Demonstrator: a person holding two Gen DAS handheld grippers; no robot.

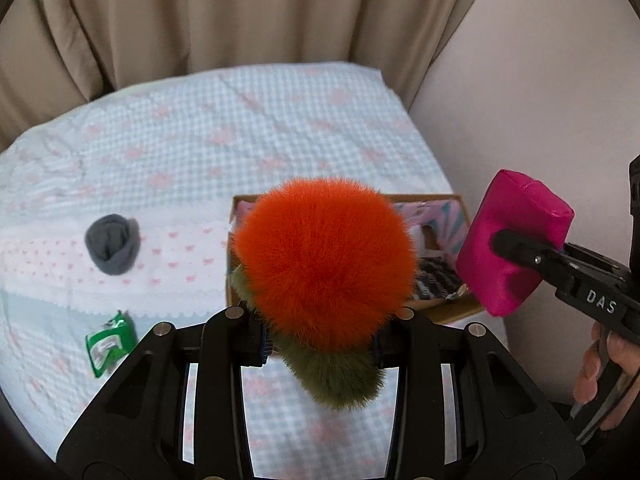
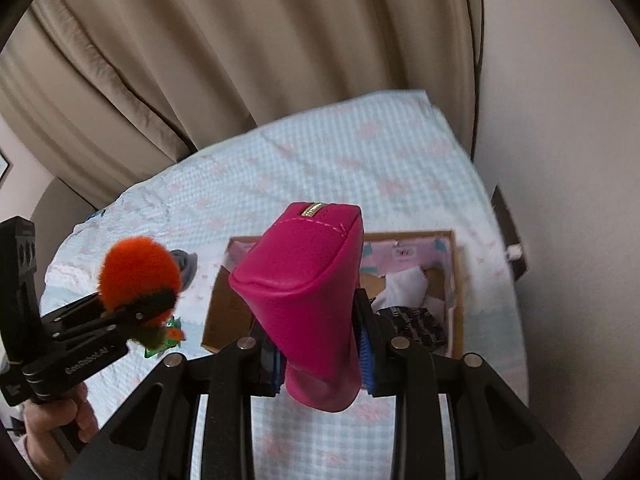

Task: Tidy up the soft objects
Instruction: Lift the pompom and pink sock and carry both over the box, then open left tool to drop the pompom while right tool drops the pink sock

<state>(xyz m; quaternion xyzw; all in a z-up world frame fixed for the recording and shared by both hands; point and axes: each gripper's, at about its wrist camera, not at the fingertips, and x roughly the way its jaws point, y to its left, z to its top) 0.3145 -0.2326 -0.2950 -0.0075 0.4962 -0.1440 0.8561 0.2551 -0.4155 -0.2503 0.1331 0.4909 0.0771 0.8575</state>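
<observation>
My left gripper (image 1: pixel 320 336) is shut on a fluffy orange-and-olive plush toy (image 1: pixel 324 256), held above the bed in front of the cardboard box (image 1: pixel 448 314). It also shows in the right wrist view (image 2: pixel 138 272), with the left gripper (image 2: pixel 160 312) around it. My right gripper (image 2: pixel 320 364) is shut on a magenta zip pouch (image 2: pixel 300 280), held above the box (image 2: pixel 224 312). The pouch (image 1: pixel 516 236) and right gripper (image 1: pixel 508 246) show at the right of the left wrist view.
The box holds folded cloth and a black patterned item (image 2: pixel 412 324). A rolled grey sock (image 1: pixel 112 244) and a green packet (image 1: pixel 110 342) lie on the checked bedspread (image 1: pixel 240 128). Beige curtains hang behind; a wall stands close on the right.
</observation>
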